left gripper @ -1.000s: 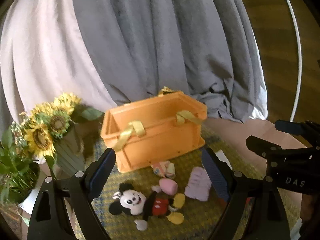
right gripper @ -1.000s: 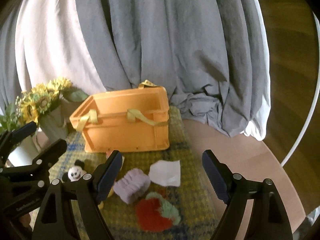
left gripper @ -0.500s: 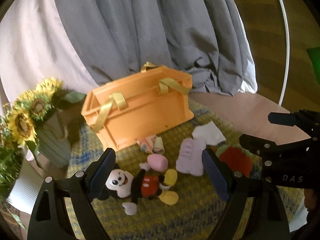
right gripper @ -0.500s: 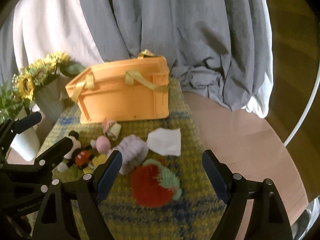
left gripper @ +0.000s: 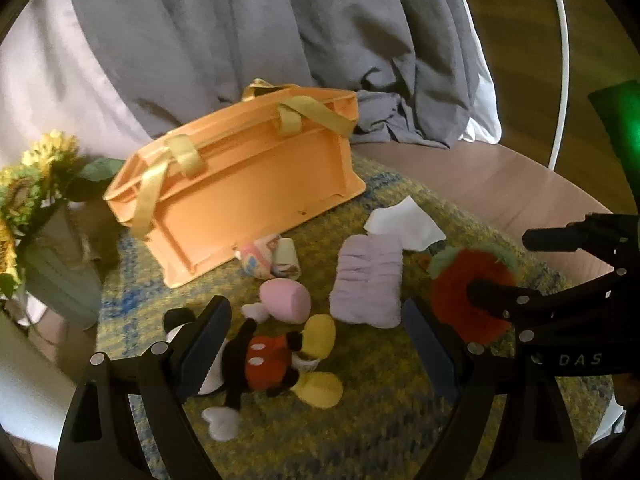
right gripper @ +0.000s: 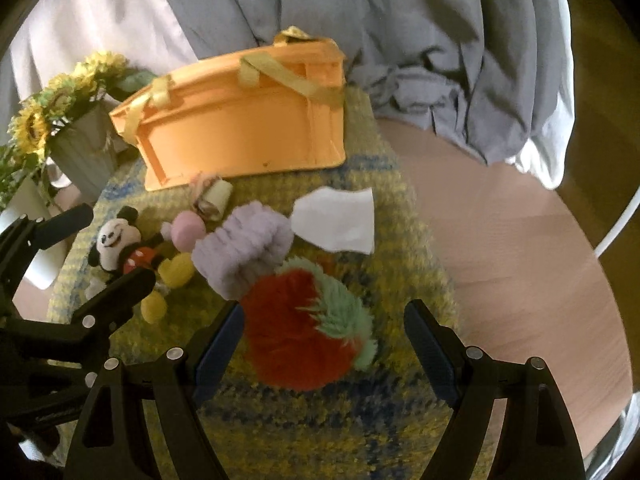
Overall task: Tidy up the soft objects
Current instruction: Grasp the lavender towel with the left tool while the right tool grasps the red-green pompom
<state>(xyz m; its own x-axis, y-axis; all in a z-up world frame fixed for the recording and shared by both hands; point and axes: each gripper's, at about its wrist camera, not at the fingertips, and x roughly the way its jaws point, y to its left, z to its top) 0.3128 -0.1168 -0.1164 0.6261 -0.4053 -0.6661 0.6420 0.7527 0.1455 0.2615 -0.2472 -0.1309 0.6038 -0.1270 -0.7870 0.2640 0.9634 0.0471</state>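
An orange crate (left gripper: 248, 184) with yellow strap handles stands at the back of a yellow-blue woven mat (left gripper: 360, 432). In front of it lie a Mickey Mouse plush (left gripper: 268, 360), a pink plush piece (left gripper: 286, 302), a rolled patterned cloth (left gripper: 268, 258), a lilac fluffy cloth (left gripper: 370, 282), a white cloth (left gripper: 404, 224) and a red and green strawberry plush (right gripper: 308, 332). My left gripper (left gripper: 320, 352) is open, its jaws either side of the Mickey plush and just above it. My right gripper (right gripper: 320, 344) is open, its jaws straddling the strawberry plush.
A vase of sunflowers (right gripper: 76, 120) stands left of the crate, by a white pot (left gripper: 24, 384). Grey and white drapes (left gripper: 260, 32) hang behind. The round wooden table (right gripper: 500, 240) extends right of the mat. A white hoop (left gripper: 560, 60) stands far right.
Both grippers have moved forward and down toward the mat. The toys now sit larger and closer between the open jaws. The objects themselves have not moved.
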